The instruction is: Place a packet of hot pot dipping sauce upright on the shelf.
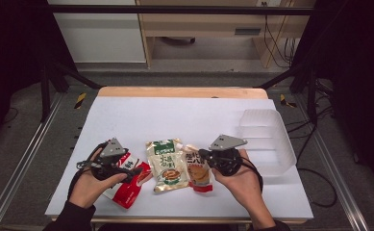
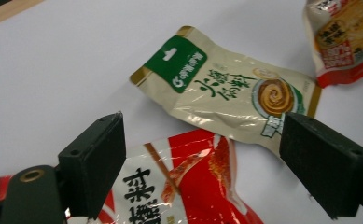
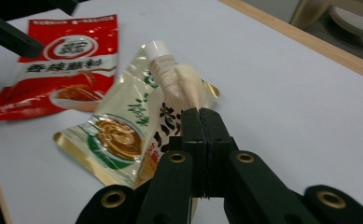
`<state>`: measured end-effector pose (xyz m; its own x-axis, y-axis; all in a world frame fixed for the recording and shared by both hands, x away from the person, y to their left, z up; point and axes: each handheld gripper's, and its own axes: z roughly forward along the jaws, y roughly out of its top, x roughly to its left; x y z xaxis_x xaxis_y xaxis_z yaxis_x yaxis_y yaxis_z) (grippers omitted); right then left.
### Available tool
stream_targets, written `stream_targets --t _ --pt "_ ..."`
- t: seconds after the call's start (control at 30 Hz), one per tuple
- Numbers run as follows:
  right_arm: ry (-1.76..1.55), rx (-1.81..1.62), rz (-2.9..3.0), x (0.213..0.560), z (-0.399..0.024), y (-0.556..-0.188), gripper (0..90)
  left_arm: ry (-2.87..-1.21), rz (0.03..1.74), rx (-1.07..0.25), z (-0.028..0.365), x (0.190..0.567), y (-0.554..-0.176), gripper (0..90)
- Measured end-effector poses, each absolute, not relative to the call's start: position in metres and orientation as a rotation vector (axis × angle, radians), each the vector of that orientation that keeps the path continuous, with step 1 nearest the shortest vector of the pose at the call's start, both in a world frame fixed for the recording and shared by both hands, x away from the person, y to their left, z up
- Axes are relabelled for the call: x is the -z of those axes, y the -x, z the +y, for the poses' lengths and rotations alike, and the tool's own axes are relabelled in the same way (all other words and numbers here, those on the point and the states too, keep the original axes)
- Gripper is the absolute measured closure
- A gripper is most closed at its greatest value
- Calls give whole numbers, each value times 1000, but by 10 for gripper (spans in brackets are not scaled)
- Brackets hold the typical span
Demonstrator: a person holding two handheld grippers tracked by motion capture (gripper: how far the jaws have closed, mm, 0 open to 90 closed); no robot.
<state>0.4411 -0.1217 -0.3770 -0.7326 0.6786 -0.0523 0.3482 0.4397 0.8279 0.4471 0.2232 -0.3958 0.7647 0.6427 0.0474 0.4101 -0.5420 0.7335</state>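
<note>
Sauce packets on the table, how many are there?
3. The red packet lies at the left under the left gripper, the green-topped packet in the middle, and the spouted pouch at the right, pinched by the right gripper. None seems hidden.

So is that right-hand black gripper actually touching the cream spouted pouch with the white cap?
Touching. In the right gripper view, the right gripper has its jaws shut together on the cream spouted pouch, pinching its neck just below the white cap.
</note>
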Motion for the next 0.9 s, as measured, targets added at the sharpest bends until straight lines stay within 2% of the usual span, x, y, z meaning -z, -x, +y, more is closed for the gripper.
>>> stream_targets --t 0.23,0.47,0.63,0.77,0.83,0.9 --pt "-731 -1239 2372 363 -99 -429 900 -2234 624 -331 193 380 -447 207" --pt "-657 -1273 2380 352 -92 -430 900 -2226 546 -289 176 363 -455 233" --pt "-627 -1292 2399 347 -84 -433 900 -2230 509 -287 165 353 -464 288" --pt "-607 -1317 2410 346 -78 -435 900 -2250 496 -258 160 350 -472 386" --pt "-605 -1318 2414 346 -77 -435 900 -2251 488 -249 160 350 -473 466" --pt "-600 -1320 2417 345 -75 -436 900 -2248 485 -242 161 350 -474 485"
